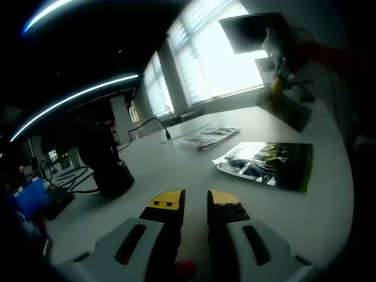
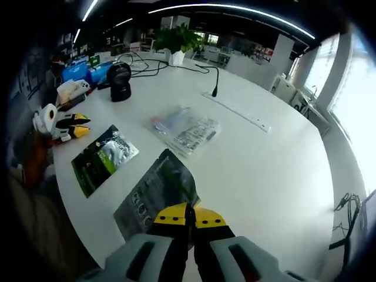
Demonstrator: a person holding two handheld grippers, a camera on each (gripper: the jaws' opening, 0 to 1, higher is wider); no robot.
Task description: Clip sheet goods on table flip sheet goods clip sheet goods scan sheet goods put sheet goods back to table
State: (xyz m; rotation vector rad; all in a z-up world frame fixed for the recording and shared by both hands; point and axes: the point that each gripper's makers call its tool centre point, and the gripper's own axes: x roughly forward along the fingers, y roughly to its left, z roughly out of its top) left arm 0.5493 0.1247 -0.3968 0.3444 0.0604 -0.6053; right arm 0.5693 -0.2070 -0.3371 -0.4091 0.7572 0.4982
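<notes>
The right gripper (image 2: 189, 218) has its yellow-tipped jaws pressed together on the near edge of a dark sheet package (image 2: 157, 191), lifted off the white table (image 2: 264, 164) and slanting away from the camera. The left gripper (image 1: 195, 205) hovers low over the table with its jaws a little apart, holding nothing. The step in hand looks like carrying the clipped package toward the black scanner (image 2: 119, 80); keeping the pinch firm and the barcode face turned to it should help. The right gripper view shows a green packet (image 2: 103, 157), a clear bag (image 2: 184, 129), and a potted plant (image 2: 177, 41). The left gripper view shows bright windows (image 1: 217, 53) behind the held package (image 1: 254, 30), seen from its far side
</notes>
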